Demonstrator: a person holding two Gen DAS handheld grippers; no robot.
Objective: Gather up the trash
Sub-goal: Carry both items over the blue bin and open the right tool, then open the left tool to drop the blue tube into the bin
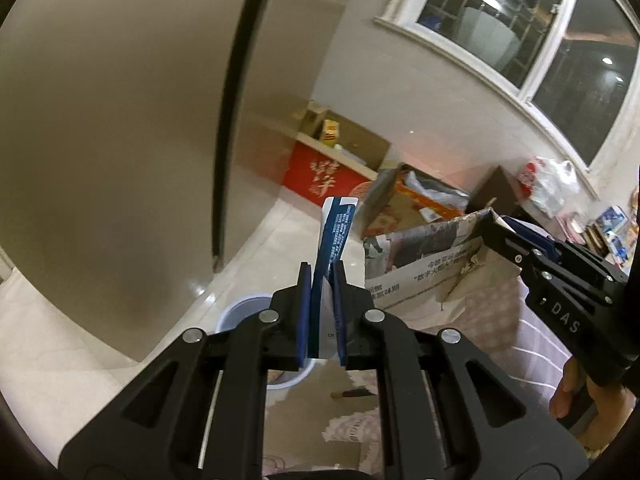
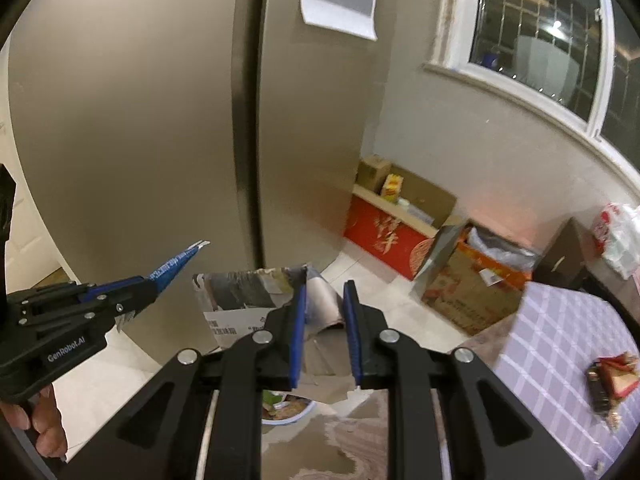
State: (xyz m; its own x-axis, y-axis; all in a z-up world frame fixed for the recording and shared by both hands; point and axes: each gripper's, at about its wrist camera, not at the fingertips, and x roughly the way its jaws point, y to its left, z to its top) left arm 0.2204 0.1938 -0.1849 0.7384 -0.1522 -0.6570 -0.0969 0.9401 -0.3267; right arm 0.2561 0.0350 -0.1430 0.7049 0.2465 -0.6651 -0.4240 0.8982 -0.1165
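My left gripper (image 1: pixel 322 268) is shut on a flat blue and white wrapper (image 1: pixel 336 224) that sticks up past its fingertips. In the right wrist view the same gripper (image 2: pixel 150 280) enters from the left with the wrapper (image 2: pixel 176 260) pointing right. My right gripper (image 2: pixel 325 288) is shut on a torn sheet of printed cardboard (image 2: pixel 248 292), which hangs to the left and below its jaws. From the left wrist it (image 1: pixel 490 220) pinches the upper corner of that sheet (image 1: pixel 420 256). A white bin (image 1: pixel 244 312) stands on the floor below both grippers, with food scraps inside (image 2: pixel 288 408).
A tall grey-brown door (image 1: pixel 120 160) fills the left. A red box (image 2: pixel 384 236) and open cardboard boxes (image 2: pixel 472 284) line the wall under a window. A table with a checked cloth (image 2: pixel 560 340) at the right carries a red wrapper (image 2: pixel 612 374). A hand (image 1: pixel 568 388) grips the right tool.
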